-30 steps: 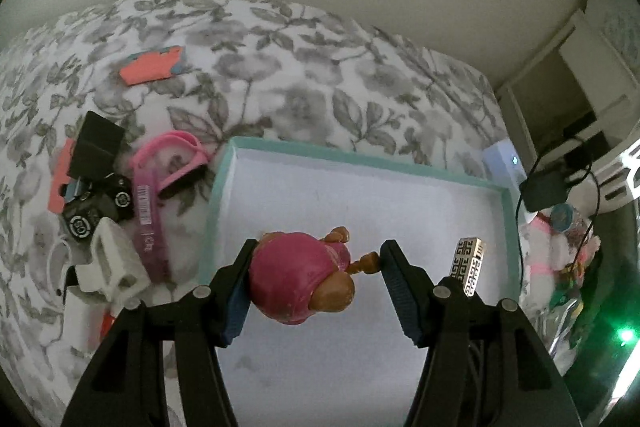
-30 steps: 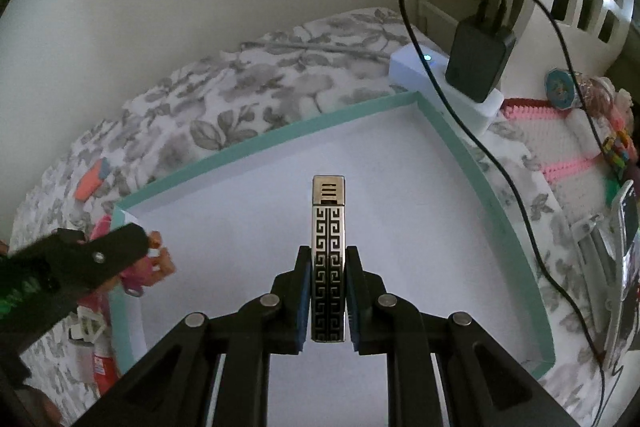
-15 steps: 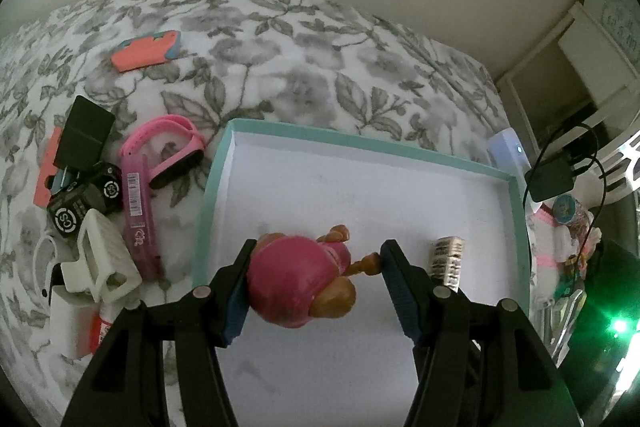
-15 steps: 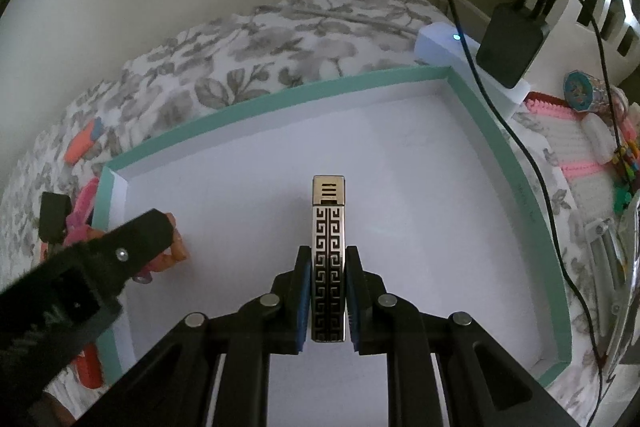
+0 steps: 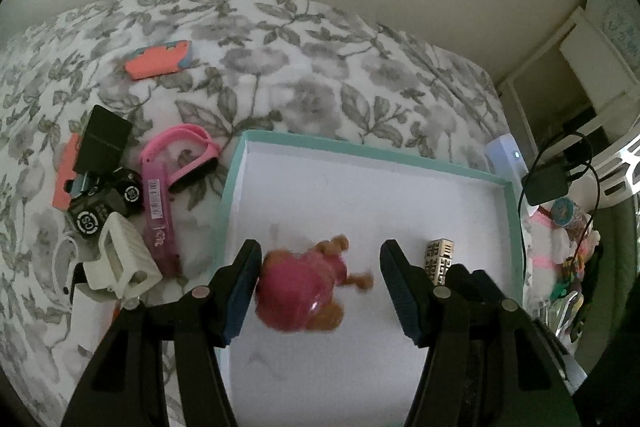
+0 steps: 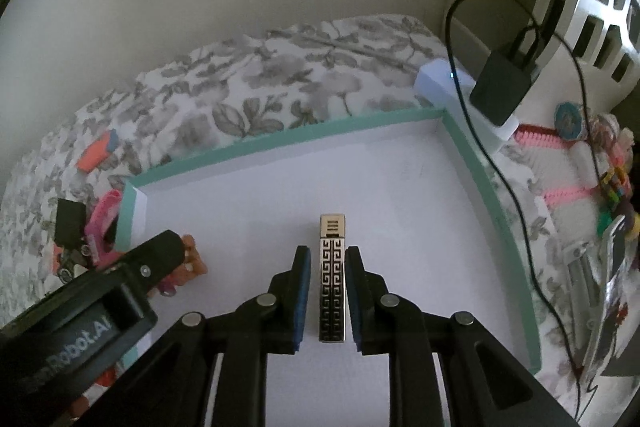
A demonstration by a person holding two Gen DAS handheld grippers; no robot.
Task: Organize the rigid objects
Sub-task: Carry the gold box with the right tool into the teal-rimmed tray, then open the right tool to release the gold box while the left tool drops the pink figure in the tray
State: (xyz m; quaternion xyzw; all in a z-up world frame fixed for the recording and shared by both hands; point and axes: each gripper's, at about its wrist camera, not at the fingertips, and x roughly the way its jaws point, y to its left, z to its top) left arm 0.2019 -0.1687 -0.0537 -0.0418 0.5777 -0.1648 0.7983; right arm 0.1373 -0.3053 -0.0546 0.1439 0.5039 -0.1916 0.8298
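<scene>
Floral bedspread (image 6: 280,87); patterned lighter (image 6: 332,275) lies lengthwise between parted pads.

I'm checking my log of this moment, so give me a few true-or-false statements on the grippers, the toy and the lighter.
1. The left gripper is clamped on the toy. False: its fingers stand apart, and the toy is blurred between them.
2. The lighter sits between the right gripper fingers. True.
3. The toy is over the tray. True.
4. The lighter is plain red. False: it is metallic with a black key pattern.
</scene>
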